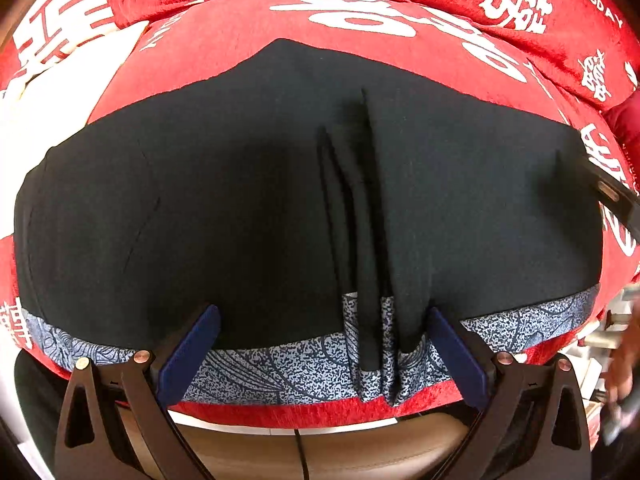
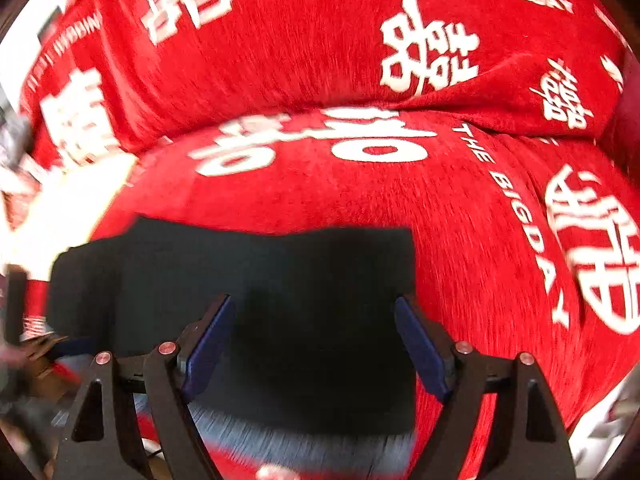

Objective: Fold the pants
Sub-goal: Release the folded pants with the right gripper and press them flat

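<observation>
Here the dark pants [image 1: 240, 208] lie spread across the red printed sofa cover [image 1: 248, 36], their patterned waistband [image 1: 280, 364] along the near edge. On the left, the left gripper [image 1: 324, 352] hangs over that band with jaws wide and nothing held. Just right of centre, pleats [image 1: 360, 216] bunch up. Further right, the right gripper [image 2: 314, 344] also stands wide and empty over the cloth. Smoothing those pleats before pinching the waistband should give a cleaner fold.
</observation>
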The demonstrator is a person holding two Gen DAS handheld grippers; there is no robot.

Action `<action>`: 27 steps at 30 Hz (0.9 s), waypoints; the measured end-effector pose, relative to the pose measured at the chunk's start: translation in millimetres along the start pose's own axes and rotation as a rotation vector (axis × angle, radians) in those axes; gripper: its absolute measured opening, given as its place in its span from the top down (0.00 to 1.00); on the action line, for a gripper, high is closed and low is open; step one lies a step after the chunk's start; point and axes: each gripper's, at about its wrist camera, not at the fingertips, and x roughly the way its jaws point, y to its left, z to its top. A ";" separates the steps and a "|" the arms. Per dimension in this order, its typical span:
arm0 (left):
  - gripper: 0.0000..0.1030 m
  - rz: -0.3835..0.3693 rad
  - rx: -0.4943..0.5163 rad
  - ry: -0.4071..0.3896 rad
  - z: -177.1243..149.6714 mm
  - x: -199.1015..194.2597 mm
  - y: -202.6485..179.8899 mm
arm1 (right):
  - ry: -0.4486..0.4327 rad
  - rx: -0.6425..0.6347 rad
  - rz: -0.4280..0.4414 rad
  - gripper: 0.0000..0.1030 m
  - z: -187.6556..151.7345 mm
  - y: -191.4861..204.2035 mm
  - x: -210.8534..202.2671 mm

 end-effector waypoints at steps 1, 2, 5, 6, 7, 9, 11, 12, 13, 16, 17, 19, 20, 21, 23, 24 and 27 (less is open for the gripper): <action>0.00 -0.004 0.000 -0.004 -1.4 0.1 0.0 | 0.020 0.003 -0.021 0.16 5.8 -0.8 10.6; 0.00 -0.004 0.001 -0.008 -2.3 0.5 0.2 | 0.033 0.007 -0.042 0.10 10.2 -1.7 21.8; 0.00 -0.004 0.012 -0.022 -6.2 0.2 0.1 | 0.060 0.051 -0.045 0.01 16.8 -8.3 38.7; 0.00 -0.007 0.013 -0.022 -6.1 0.3 1.0 | 0.056 0.068 -0.049 0.02 15.0 -9.1 34.9; 0.00 -0.012 0.014 -0.022 -6.4 -0.6 1.7 | 0.049 0.070 -0.061 0.02 12.7 -7.9 29.8; 0.00 -0.017 0.018 -0.028 -6.3 0.0 1.9 | 0.000 0.046 -0.083 0.02 -2.6 1.7 11.5; 0.00 -0.015 0.024 -0.037 -5.7 0.2 2.4 | -0.024 0.021 -0.073 0.02 -22.4 13.8 0.6; 0.00 -0.012 0.024 -0.039 -5.9 0.2 1.9 | -0.010 0.000 -0.075 0.02 -36.7 20.3 -0.2; 0.00 -0.011 0.025 -0.039 -5.8 0.1 1.5 | 0.002 -0.022 -0.097 0.02 -43.0 24.3 1.6; 0.00 -0.028 0.010 -0.038 -4.4 -6.0 2.2 | -0.012 -0.090 -0.184 0.02 -61.2 38.4 -7.8; 0.00 -0.032 -0.003 -0.051 -5.0 -10.6 5.6 | -0.017 -0.075 -0.167 0.02 -62.4 40.7 -17.5; 0.00 -0.024 -0.024 -0.098 -5.0 -21.0 13.1 | -0.054 -0.058 -0.136 0.02 -63.6 46.0 -32.8; 0.00 -0.027 -0.028 -0.106 -4.6 -22.6 15.4 | -0.074 -0.061 -0.129 0.02 -64.4 50.2 -38.3; 0.00 -0.036 -0.029 -0.105 -4.6 -22.2 18.1 | -0.082 -0.075 -0.126 0.02 -66.1 56.2 -39.9; 0.00 -0.048 -0.033 -0.082 -7.1 -16.8 21.8 | -0.043 -0.094 -0.133 0.02 -72.2 63.5 -28.1; 0.00 -0.052 -0.031 -0.074 -8.4 -15.2 22.4 | 0.005 -0.093 -0.138 0.02 -76.9 65.0 -17.0; 0.00 -0.063 -0.014 -0.103 -14.7 -28.0 25.0 | 0.016 -0.061 -0.136 0.02 -89.2 65.0 -15.6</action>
